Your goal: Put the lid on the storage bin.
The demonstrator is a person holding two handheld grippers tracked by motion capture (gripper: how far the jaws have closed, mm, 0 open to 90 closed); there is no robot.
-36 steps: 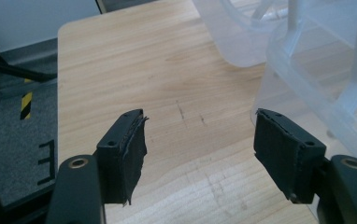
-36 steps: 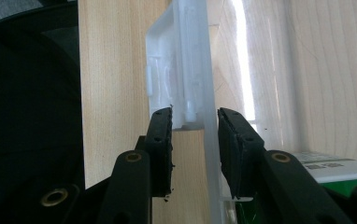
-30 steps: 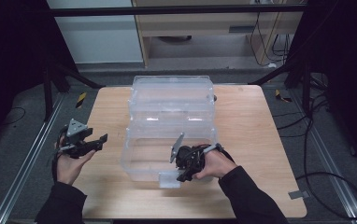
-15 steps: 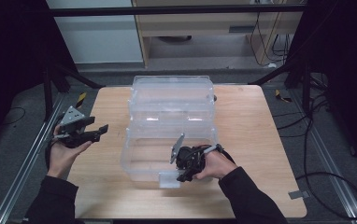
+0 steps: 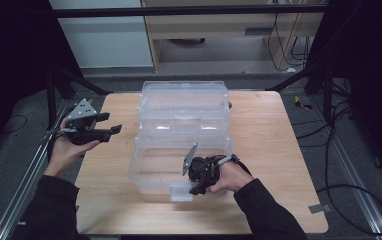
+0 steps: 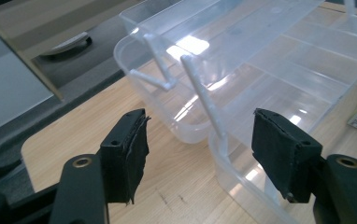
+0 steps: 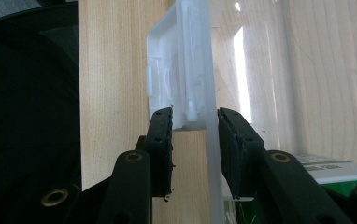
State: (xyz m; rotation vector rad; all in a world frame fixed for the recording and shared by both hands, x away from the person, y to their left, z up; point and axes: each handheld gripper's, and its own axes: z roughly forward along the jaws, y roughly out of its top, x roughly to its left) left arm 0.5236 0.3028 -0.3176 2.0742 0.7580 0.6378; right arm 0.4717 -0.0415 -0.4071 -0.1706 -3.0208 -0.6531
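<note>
A clear plastic tiered storage box (image 5: 184,105) stands opened out in the middle of the wooden table (image 5: 269,130). Its lower tray (image 5: 154,165) faces me, with a white latch (image 5: 181,192) on the front wall. My right gripper (image 5: 195,188) is at that wall. In the right gripper view its jaws (image 7: 193,116) are closed on the latch (image 7: 181,79) and the clear wall, one pad on each side. My left gripper (image 5: 110,124) is held up over the table's left edge, open and with nothing in it. In the left gripper view (image 6: 200,121) the box's tiers (image 6: 242,56) lie beyond the jaws.
A cabinet (image 5: 229,25) stands behind the table. Metal frame rails (image 5: 24,180) run along both sides, and cables (image 5: 339,150) lie on the floor at the right. A green and white label (image 7: 335,172) shows through the box wall.
My left gripper has risen and drawn a little away from me at the table's left edge. The right gripper and the box have kept still.
</note>
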